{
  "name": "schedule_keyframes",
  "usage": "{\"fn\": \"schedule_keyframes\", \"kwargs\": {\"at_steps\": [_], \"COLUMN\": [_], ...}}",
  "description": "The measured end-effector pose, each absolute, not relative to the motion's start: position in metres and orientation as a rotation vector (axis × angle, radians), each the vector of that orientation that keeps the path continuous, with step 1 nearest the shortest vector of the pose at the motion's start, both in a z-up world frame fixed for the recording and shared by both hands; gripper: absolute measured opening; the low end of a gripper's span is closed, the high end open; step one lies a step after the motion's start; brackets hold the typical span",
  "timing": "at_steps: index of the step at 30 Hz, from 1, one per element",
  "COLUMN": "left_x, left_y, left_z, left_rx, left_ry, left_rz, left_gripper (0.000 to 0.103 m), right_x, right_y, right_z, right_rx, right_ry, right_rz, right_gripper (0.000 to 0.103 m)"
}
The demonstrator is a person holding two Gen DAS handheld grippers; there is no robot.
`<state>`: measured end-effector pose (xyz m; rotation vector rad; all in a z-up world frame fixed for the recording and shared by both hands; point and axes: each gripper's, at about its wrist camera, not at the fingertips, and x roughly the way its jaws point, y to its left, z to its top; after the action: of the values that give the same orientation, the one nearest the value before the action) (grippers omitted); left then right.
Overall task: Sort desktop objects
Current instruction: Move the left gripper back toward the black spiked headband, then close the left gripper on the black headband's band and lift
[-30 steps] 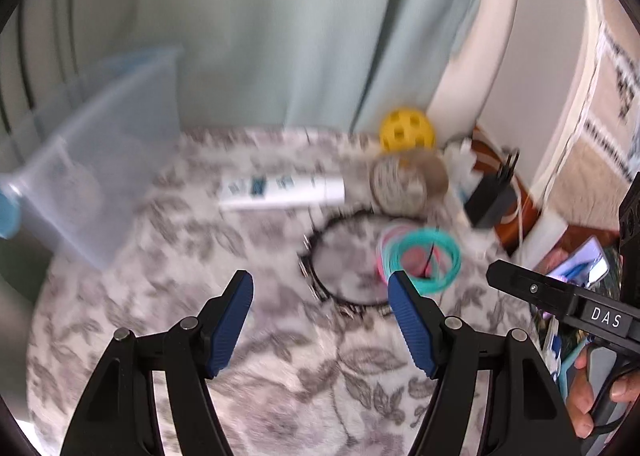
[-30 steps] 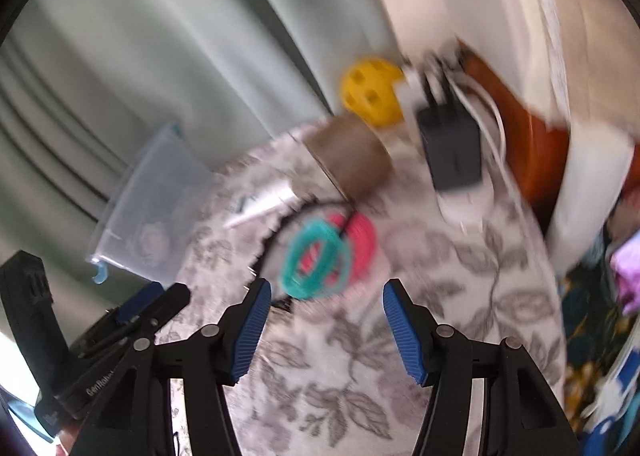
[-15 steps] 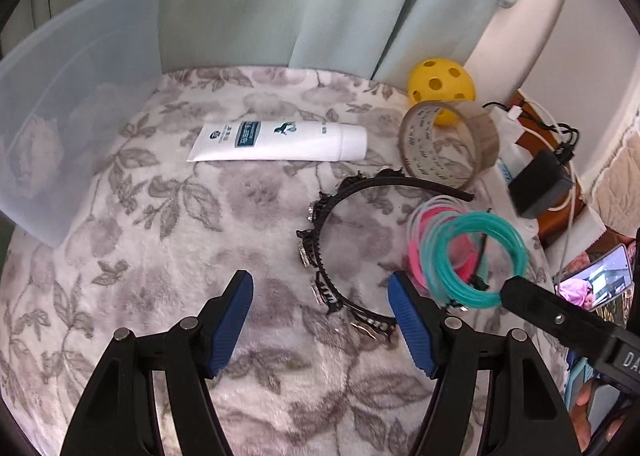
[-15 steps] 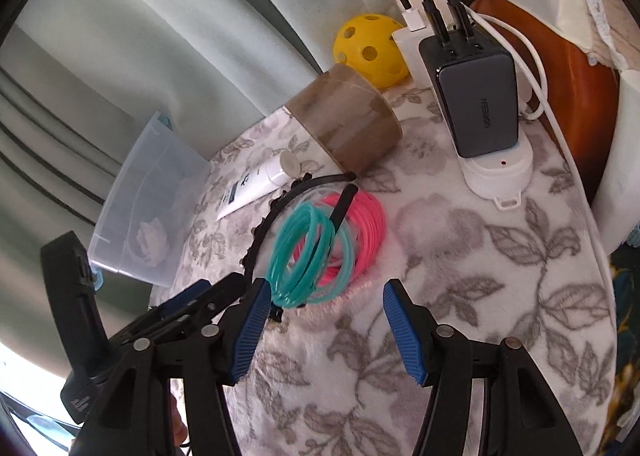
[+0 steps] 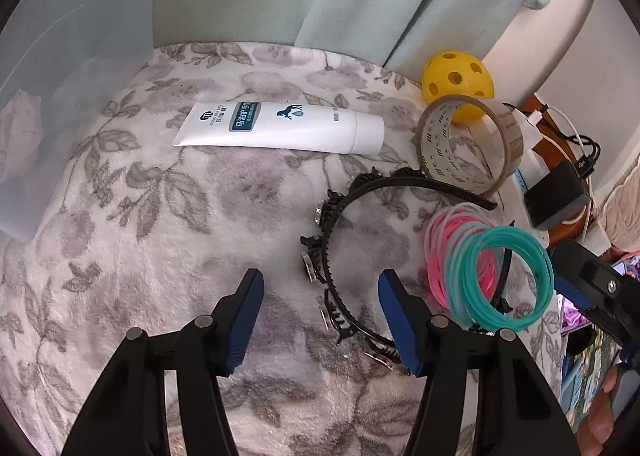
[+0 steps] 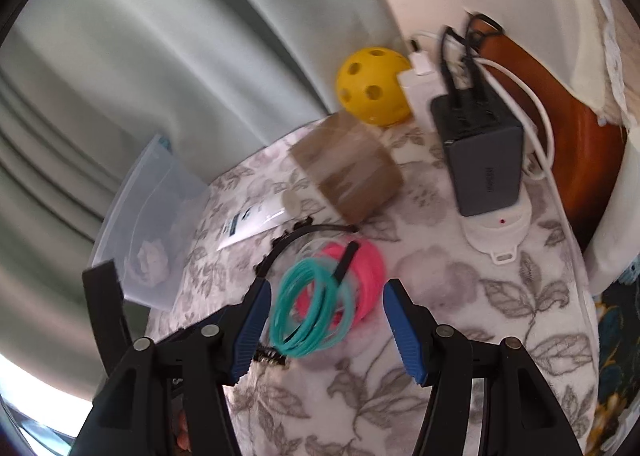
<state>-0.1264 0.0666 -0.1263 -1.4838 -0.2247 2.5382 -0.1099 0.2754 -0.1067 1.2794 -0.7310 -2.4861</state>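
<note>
The black headband (image 5: 360,192) with its small clips lies flat on the flowered cloth of the desk (image 5: 140,248), and the teal rings (image 5: 500,276) and pink rings (image 5: 436,256) lean on its right end. Half a second ago the left gripper (image 5: 320,320) stood farther back; now it is lower and closer, so the near arc of the headband runs between its blue pads. Its jaws stand wide apart and hold nothing. The right gripper (image 6: 326,330) has also come nearer to the rings — in its view they now sit just in front of its pads, and the picture is a little blurred from motion. Its jaws are wide apart too and empty. To my judgement, both grippers approach the headband and rings, but which one will take which thing I cannot tell.

Behind lie the white tube (image 5: 280,128), the roll of brown tape (image 5: 468,144) standing on its edge, and the yellow ball (image 5: 458,80) with holes. The clear plastic bin (image 5: 60,96) stands at the left of the desk, with something white and crumpled inside — none of the loose things is in it.

The tube bears a horse figure and the Chinese label "马油护手". The dark charger (image 6: 484,168) carries grey letters, too blurred to read.
</note>
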Motion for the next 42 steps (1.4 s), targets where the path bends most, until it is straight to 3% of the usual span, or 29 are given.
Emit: {"fn": "schedule_keyframes", "kwargs": {"at_steps": [13, 19, 22, 24, 27, 35, 42], "left_x": [-0.122, -0.134, -0.134, -0.134, -0.134, -0.133, -0.124], "left_y": [0.069, 0.069, 0.074, 0.075, 0.074, 0.065, 0.059], "left_z": [-0.109, -0.127, -0.128, -0.129, -0.131, -0.131, -0.111], "left_rx": [-1.390, -1.481, -1.483, -1.482, -1.489, -1.479, -1.376], "left_ry": [-0.144, -0.167, -0.115, -0.097, -0.098, -0.157, -0.145], "left_rz": [2.579, 2.517, 2.534, 2.533, 2.538, 2.532, 2.577], "left_gripper": [0.055, 0.054, 0.044, 0.030, 0.022, 0.013, 0.012], "right_x": [-0.108, -0.107, -0.109, -0.109, -0.111, -0.113, -0.113], "right_y": [0.274, 0.272, 0.272, 0.273, 0.274, 0.271, 0.268], "right_z": [-0.114, -0.113, -0.110, -0.108, -0.106, -0.098, -0.087], "right_rx": [1.308, 1.298, 1.289, 1.283, 1.274, 1.258, 1.225], "right_ry": [-0.745, -0.735, -0.731, -0.729, -0.725, -0.705, -0.673], "right_rz": [-2.446, -2.449, -2.458, -2.465, -2.475, -2.488, -2.503], "right_gripper": [0.062, 0.060, 0.060, 0.060, 0.060, 0.060, 0.060]}}
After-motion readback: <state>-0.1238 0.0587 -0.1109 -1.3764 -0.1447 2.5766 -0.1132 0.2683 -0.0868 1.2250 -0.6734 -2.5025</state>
